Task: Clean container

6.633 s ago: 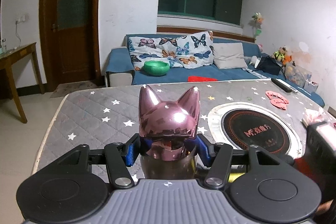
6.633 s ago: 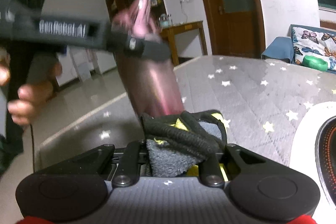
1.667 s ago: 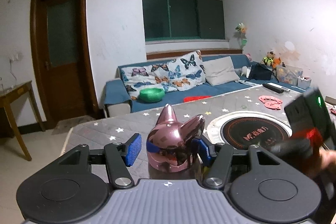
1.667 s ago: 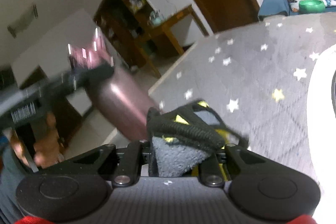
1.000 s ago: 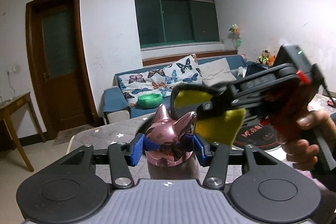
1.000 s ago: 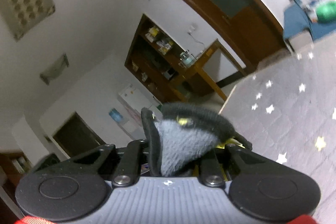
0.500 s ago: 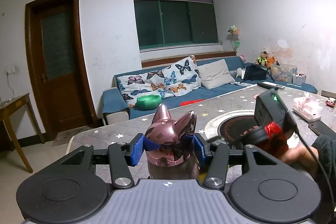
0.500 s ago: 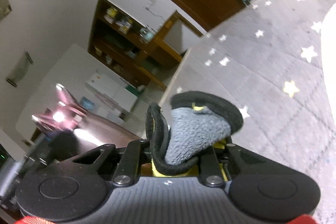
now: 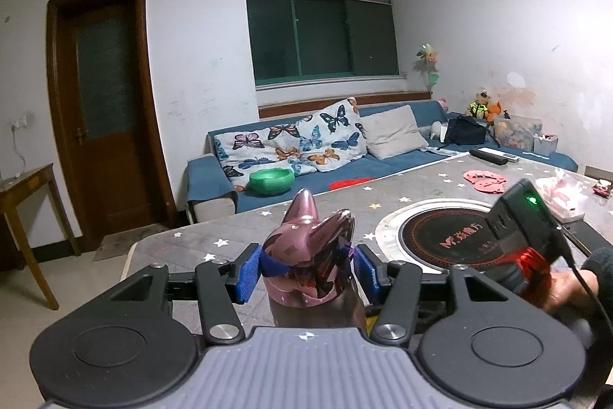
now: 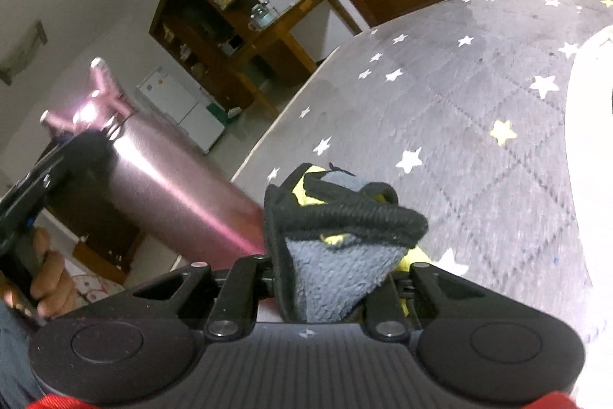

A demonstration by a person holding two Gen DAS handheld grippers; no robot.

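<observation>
A shiny pink bottle (image 9: 310, 255) with a cat-ear cap stands between the blue pads (image 9: 248, 271) of my left gripper (image 9: 306, 271). The jaws are opening, but the pads still touch the cap on both sides. In the right wrist view the bottle (image 10: 172, 186) is blurred, with the left gripper around its neck and a hand (image 10: 49, 278) on the handle. My right gripper (image 10: 333, 255) is shut on a folded grey and yellow cloth (image 10: 337, 267) with black edging. The cloth sits low, right beside the bottle's lower body, just above the grey star-print table cover (image 10: 479, 94).
A round induction cooktop (image 9: 448, 236) is set into the table to the right of the bottle. A remote (image 9: 492, 156), pink cutouts (image 9: 482, 179) and a tissue pack (image 9: 559, 194) lie at the table's far right. Behind the table is a blue sofa with a green bowl (image 9: 271, 182).
My right gripper has come down with the cloth, from up by the bottle's cap to low beside its body. The left gripper has stayed put with the bottle, its pads standing slightly wider.
</observation>
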